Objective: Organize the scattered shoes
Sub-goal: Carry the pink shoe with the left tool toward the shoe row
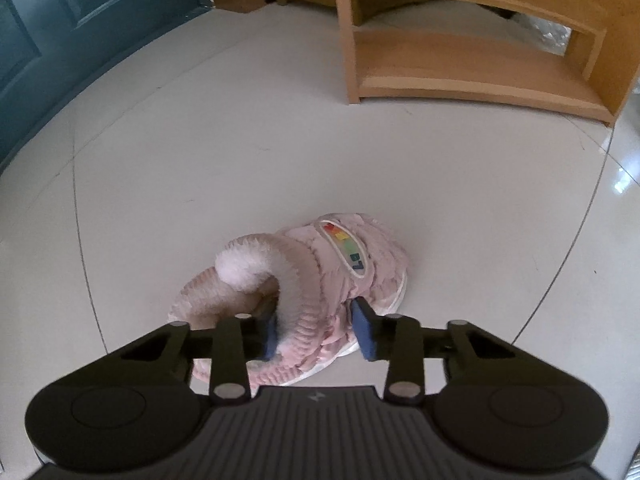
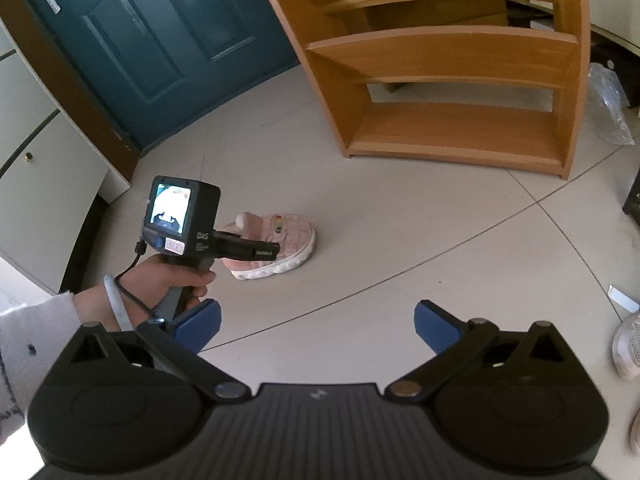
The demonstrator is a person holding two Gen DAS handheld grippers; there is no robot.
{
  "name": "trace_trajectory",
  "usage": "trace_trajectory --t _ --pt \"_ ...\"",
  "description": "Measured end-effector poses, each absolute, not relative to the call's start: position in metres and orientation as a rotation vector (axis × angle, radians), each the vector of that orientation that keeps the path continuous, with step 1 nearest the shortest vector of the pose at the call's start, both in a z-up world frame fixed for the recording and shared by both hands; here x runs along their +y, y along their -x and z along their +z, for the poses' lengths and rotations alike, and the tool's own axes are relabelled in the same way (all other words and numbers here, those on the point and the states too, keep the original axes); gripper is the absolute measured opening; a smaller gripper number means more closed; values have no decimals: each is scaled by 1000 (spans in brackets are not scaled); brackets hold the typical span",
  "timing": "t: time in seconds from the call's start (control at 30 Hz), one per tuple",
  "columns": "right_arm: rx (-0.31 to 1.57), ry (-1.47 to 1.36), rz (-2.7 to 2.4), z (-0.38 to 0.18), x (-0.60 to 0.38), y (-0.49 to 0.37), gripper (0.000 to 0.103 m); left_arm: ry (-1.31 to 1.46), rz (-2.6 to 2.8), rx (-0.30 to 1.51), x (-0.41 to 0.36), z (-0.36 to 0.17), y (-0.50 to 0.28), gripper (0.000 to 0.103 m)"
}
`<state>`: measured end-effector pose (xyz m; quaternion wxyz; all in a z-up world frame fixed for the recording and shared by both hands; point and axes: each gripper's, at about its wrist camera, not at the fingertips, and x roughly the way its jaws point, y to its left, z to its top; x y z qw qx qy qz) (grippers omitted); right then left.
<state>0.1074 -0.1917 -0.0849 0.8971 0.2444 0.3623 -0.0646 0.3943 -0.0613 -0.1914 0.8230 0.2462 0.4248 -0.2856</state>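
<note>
Gripping the pink fleece slipper (image 1: 320,292) by its side wall with the left gripper (image 1: 318,330), one blue finger (image 1: 269,340) inside the fuzzy collar and the other outside, pads pressing the fabric. Resting on the tiled floor (image 1: 200,160), in front of the empty wooden shoe rack (image 1: 472,40). Hovering apart with right gripper (image 2: 318,328) fingers spread wide, holding nothing.
</note>
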Motion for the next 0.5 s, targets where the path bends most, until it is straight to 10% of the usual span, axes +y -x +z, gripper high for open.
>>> trace_trajectory --t 0.5 --pt "744 -486 -88 -84 -178 -116 103 -541 -724 817 -54 -182 -385 17"
